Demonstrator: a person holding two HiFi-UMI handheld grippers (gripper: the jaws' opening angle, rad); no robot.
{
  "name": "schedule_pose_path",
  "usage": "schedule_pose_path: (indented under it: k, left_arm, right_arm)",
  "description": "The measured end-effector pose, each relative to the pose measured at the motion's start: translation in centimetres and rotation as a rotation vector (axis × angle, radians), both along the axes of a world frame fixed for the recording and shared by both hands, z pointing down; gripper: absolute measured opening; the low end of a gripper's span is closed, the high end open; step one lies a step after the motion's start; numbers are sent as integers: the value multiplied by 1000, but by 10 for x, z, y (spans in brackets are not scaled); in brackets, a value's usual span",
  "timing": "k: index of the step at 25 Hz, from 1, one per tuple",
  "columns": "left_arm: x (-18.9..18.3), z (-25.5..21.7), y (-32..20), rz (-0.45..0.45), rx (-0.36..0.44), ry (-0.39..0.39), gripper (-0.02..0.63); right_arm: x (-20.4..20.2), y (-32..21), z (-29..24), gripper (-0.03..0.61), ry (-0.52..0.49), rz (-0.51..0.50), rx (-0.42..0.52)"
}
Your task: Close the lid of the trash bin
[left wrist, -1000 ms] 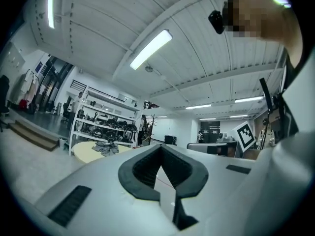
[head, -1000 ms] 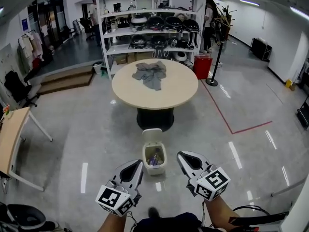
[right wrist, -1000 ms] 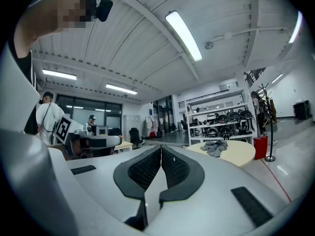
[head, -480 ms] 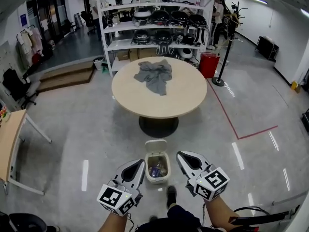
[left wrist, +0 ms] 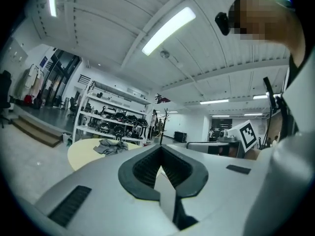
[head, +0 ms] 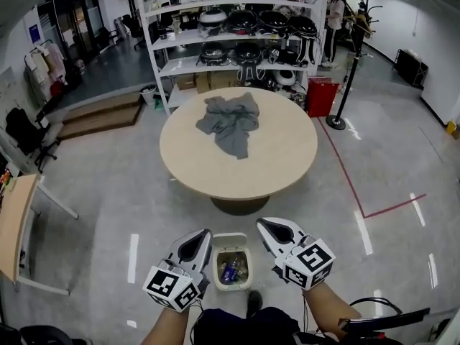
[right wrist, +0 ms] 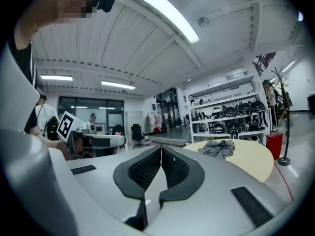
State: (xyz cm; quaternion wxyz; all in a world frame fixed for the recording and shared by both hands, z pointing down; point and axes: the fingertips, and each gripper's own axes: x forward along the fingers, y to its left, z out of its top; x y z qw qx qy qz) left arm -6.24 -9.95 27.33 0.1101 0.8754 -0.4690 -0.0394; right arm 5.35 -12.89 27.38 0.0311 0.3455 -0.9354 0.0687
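A small white trash bin (head: 218, 276) stands on the floor just below me, with bottles and other rubbish inside. Its lid (head: 230, 241) stands open, tipped back on the far side toward the round table. My left gripper (head: 203, 233) hovers above the bin's left side and my right gripper (head: 263, 223) above its right side; neither touches it. In the left gripper view the left gripper (left wrist: 160, 149) is shut with nothing in it. The right gripper (right wrist: 161, 148) is shut and empty too. Both gripper views point up and outward, so the bin is not in them.
A round beige table (head: 277, 171) with a crumpled grey cloth (head: 228, 124) stands right behind the bin. Behind it are shelves of pans (head: 237, 34), a red box (head: 320, 95) and a person (head: 335, 9). A table corner (head: 11, 228) juts in at left. My shoe (head: 253, 304) is near the bin.
I have walked forward: the bin and table have come closer, and the bin now lies between the two grippers. Both grippers stay shut.
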Motion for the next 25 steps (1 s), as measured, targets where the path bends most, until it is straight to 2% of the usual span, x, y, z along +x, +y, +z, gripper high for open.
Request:
schedule_pose_path:
  k: [4, 7, 15, 25]
  left_arm:
    - [-7, 22, -46, 1, -40, -9, 0]
    - [-14, 56, -70, 5, -107, -3, 0]
    - [-31, 194, -130, 35, -299, -57, 0]
    - [-32, 374, -148, 88, -563, -109, 0]
  right_arm:
    - [-4, -45, 19, 10, 4, 7, -32]
    - [-7, -70, 55, 9, 32, 31, -91]
    - [-17, -122, 206, 11, 106, 66, -318]
    - [-34, -130, 376, 11, 206, 66, -554]
